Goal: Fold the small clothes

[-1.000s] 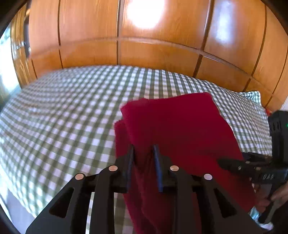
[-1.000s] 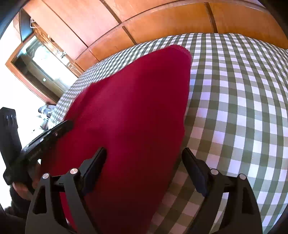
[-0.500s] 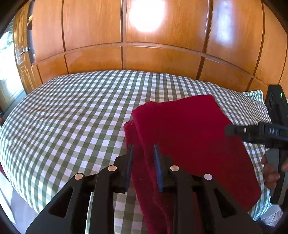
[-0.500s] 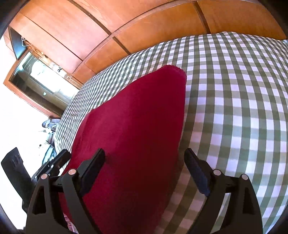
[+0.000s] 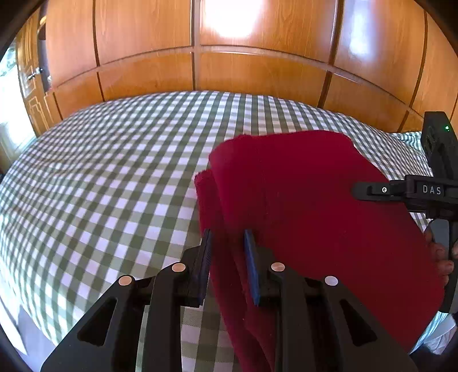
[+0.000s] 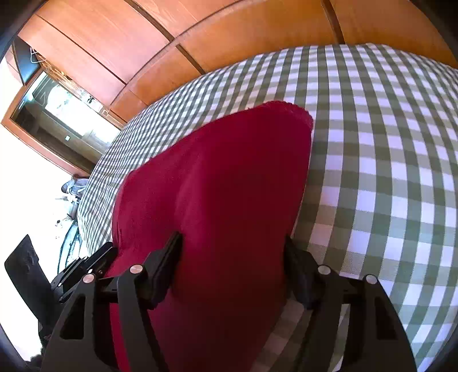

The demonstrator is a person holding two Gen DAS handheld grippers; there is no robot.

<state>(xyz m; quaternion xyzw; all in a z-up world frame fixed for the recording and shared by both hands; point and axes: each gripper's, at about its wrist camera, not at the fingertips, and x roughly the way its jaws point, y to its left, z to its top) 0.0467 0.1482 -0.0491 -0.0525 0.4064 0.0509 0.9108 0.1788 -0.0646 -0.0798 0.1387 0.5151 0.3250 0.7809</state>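
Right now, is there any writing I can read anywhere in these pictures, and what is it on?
"DAS": white letters on the black body of the right tongs, seen from the left wrist camera.
No other text shows on the red cloth, the checked bedcover or the wooden panels.

Both views are bright with daylight. In the left wrist view a white glare patch burns out on the glossy wood panelling (image 5: 229, 25), with a fainter reflection on a panel to the right. In the right wrist view the window (image 6: 57, 114) and everything left of it are blown out to plain white. The checked bedcover (image 5: 114, 186) is evenly lit; soft shade lies along the edge of the red cloth (image 6: 223, 186). Strong fisheye distortion bends the panel seams and bulges the bed, and a dark vignette rims each frame. Focus is sharp in the middle, with slight softening near the edges.
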